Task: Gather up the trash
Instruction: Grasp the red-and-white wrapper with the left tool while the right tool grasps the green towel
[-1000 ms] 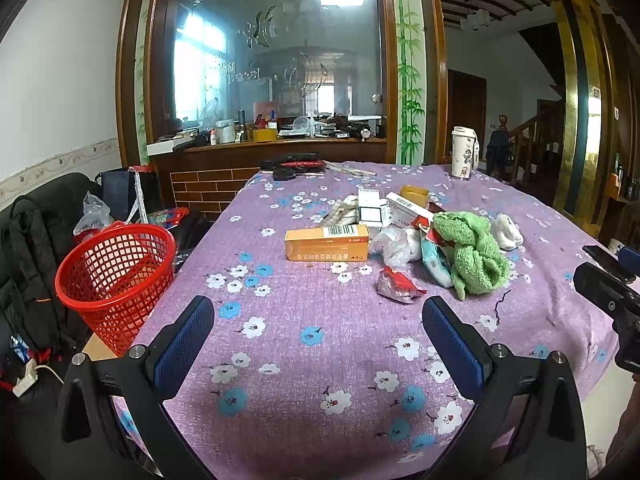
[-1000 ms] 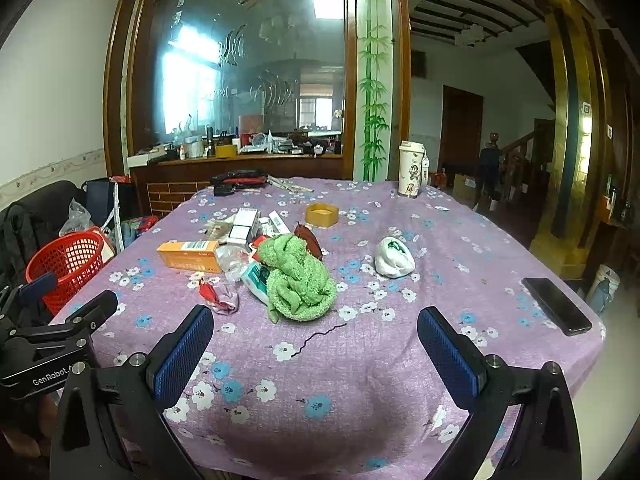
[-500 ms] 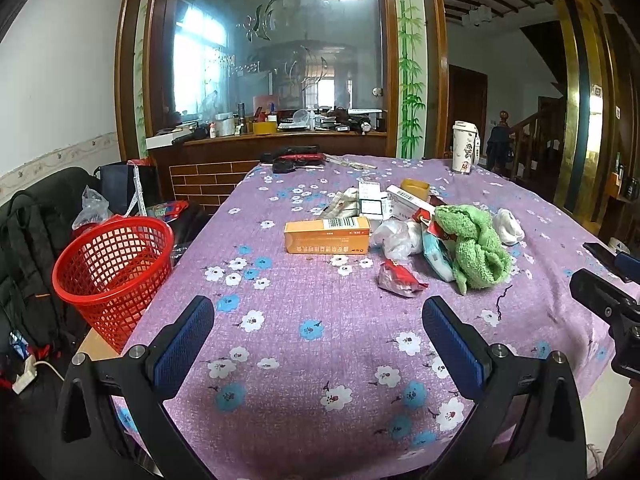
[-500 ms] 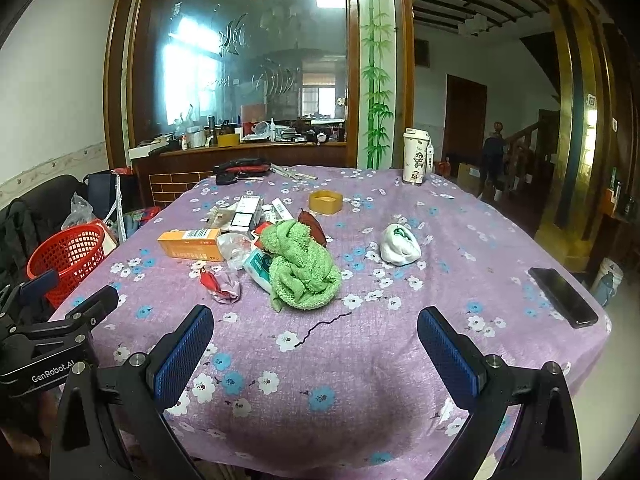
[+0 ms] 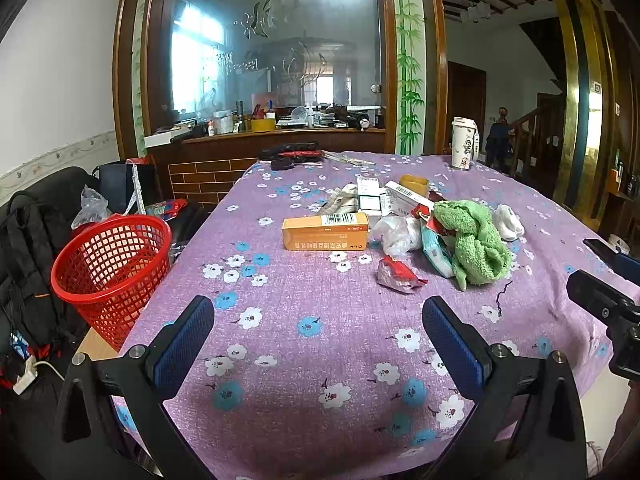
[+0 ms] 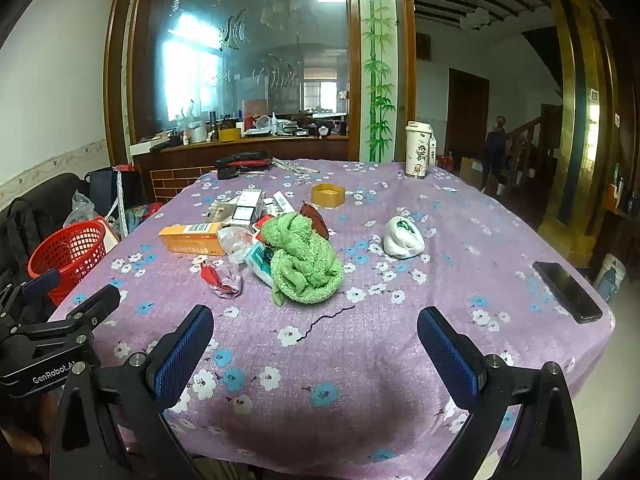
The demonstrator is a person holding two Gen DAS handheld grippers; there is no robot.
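A pile of trash lies mid-table on the purple flowered cloth: an orange box [image 5: 325, 233], a clear plastic bag [image 5: 394, 234], a crumpled red and silver wrapper [image 5: 398, 276], small white boxes [image 5: 370, 199] and a green towel [image 5: 474, 246]. A red mesh basket [image 5: 110, 268] stands off the table's left edge. My left gripper [image 5: 318, 344] is open and empty over the near table edge. My right gripper [image 6: 314, 350] is open and empty, short of the towel [image 6: 302, 258]. The orange box [image 6: 192, 238] and wrapper [image 6: 224, 280] lie to its left.
A white crumpled wad [image 6: 403, 238], a yellow tape roll [image 6: 328, 195], a white cup [image 6: 417, 155] and a black phone [image 6: 566, 291] lie on the table. Black bags [image 5: 28, 248] sit on the floor at left. A wooden counter [image 5: 260, 136] stands behind.
Both grippers have drawn back and lifted a little, so the table looks slightly farther away. Nothing on the table has moved.
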